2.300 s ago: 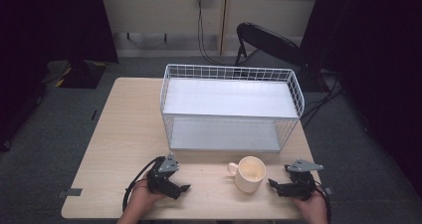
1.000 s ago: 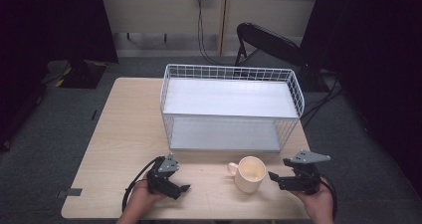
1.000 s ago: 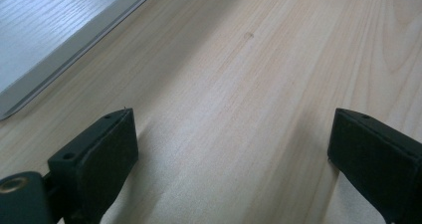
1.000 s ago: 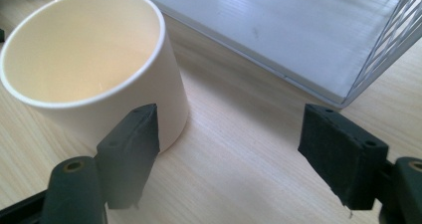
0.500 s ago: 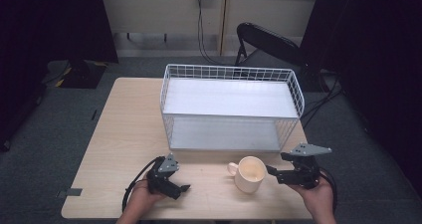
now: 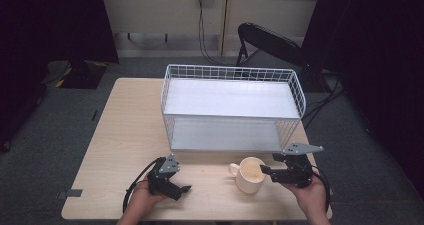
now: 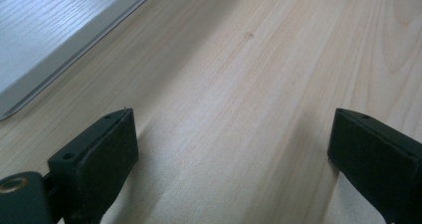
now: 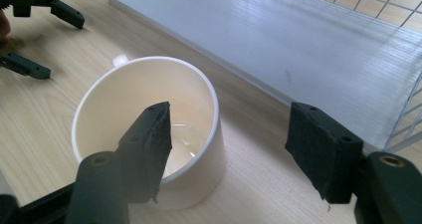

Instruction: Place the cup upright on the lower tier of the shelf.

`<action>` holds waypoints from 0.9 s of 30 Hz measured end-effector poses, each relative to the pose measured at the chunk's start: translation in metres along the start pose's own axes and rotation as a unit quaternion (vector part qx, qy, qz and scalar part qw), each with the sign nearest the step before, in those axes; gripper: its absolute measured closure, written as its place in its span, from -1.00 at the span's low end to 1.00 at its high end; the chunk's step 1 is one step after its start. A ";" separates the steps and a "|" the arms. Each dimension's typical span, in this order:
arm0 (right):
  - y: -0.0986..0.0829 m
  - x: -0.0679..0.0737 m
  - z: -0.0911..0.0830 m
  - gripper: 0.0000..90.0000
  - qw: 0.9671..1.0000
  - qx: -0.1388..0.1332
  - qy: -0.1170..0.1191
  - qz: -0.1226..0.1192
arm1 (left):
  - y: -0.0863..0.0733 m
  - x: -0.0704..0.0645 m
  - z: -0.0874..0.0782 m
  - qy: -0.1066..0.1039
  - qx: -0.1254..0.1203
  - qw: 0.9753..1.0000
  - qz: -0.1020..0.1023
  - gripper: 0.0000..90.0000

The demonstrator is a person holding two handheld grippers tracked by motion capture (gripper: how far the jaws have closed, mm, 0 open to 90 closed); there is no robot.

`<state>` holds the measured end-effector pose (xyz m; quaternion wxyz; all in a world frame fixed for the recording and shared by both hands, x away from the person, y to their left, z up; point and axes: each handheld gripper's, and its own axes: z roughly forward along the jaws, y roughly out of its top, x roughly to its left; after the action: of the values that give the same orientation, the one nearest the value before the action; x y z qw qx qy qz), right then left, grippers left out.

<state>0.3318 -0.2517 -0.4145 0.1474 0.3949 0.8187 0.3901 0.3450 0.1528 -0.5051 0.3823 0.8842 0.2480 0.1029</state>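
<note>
Nearest us, our left hand-held gripper (image 6: 176, 186) rests spread on the pale wood worktop (image 6: 125, 135). Our right hand-held gripper (image 8: 226, 149) hangs spread over the rim of the white mug (image 6: 249, 175) near the front edge. Beyond stands a white wire basket (image 6: 232, 110), then grey carpet, a black folding chair (image 6: 270, 42) and dark curtains.

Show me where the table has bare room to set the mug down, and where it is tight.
The table is bare across its whole left part, from the wire rack to the left edge. Another bare strip lies between the left gripper and the mug. It is tight at the front right: the mug, the open right gripper at its rim, and the rack's front edge stand close together.
</note>
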 end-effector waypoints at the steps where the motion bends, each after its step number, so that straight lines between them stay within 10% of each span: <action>1: 0.000 0.000 0.001 -0.24 1.000 0.000 -0.001 0.000 | 0.000 0.000 0.000 0.000 0.000 1.000 0.000 -0.88; 27: 0.002 0.002 0.026 0.77 1.000 0.020 0.009 0.011 | 0.000 0.000 0.000 0.003 -0.001 1.000 -0.003 -0.89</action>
<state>0.3457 -0.2358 -0.4297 0.1278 0.4036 0.8232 0.3783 0.3446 0.1528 -0.5052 0.3827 0.8827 0.2519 0.1048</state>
